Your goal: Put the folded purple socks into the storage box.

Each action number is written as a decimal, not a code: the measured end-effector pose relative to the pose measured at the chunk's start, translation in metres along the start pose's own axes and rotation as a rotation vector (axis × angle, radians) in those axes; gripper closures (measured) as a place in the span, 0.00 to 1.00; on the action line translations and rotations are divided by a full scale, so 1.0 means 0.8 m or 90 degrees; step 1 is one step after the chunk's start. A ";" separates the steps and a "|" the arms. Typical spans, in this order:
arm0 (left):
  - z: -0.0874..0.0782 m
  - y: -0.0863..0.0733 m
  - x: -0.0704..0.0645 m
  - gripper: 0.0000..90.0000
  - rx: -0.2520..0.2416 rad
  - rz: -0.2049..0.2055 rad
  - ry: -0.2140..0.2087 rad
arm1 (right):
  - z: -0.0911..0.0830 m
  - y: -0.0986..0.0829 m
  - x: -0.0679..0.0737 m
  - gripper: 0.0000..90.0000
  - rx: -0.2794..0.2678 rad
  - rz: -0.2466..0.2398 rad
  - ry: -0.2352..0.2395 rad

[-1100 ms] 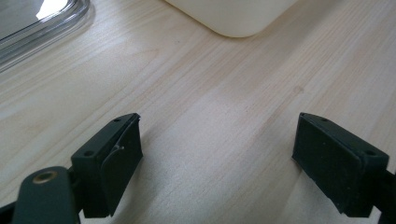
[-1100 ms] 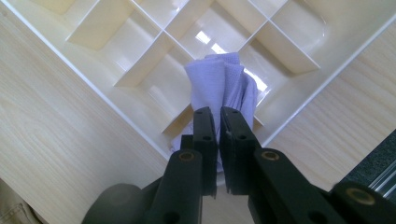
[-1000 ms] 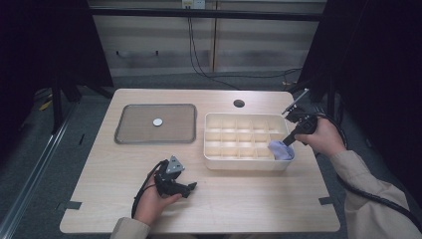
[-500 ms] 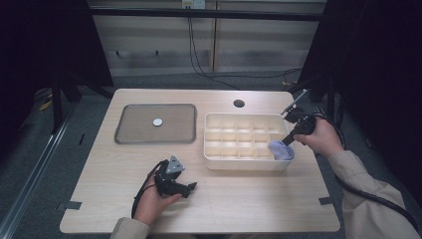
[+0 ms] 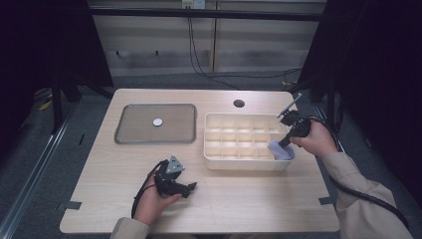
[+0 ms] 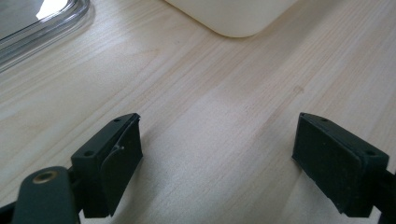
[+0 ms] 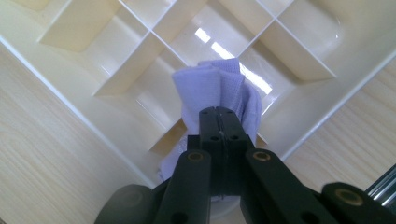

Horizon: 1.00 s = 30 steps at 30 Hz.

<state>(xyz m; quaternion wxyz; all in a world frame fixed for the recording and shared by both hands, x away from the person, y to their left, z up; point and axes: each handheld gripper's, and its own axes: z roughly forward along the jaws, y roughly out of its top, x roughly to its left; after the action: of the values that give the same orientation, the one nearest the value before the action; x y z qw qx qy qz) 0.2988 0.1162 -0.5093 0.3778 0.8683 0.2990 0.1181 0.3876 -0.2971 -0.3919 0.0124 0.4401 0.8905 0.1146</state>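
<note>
Comparing this moment with the earlier pictures, nothing on the table [image 5: 259, 199] has shifted: both grippers, the tray [image 5: 130, 133], the box [image 5: 239, 163] and the cloth [image 5: 279, 151] lie where they did. The table has wide bare wood along its near edge and between tray and box, while the box's right end sits close to the table's right edge, leaving little room there. The tray lies at the far left with a small white disc [image 5: 158, 121] near its middle; a round hole [image 5: 239, 103] marks the tabletop behind the box. The box is split into many cells, and the cloth sits bunched in the near right corner cell, rising above the dividers. The right gripper [image 7: 219, 116] has its jaws pressed together on the cloth's top fold, over that cell. The left gripper [image 6: 217, 149] rests low over bare wood at the near left, its jaws spread wide with nothing between them, the box's corner and the tray's rim ahead of it.
</note>
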 end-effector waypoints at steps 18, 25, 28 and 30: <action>0.000 0.000 0.000 0.16 0.000 0.000 0.000 | 0.036 -0.011 0.002 1.00 0.028 0.001 0.011; 0.000 0.000 0.000 0.16 0.002 0.007 -0.001 | 0.049 -0.018 0.000 1.00 0.026 0.015 0.015; 0.000 0.000 0.000 0.16 0.002 0.006 -0.001 | 0.053 -0.020 -0.001 1.00 0.022 0.019 0.013; 0.000 0.000 0.000 0.16 0.002 0.005 -0.002 | 0.054 -0.021 0.000 1.00 0.018 0.021 0.014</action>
<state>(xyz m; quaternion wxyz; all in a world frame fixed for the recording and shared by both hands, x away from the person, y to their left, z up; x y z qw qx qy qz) 0.2987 0.1162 -0.5091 0.3762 0.8704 0.2949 0.1182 0.3797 -0.2990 -0.4376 -0.0056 0.4539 0.8846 0.1068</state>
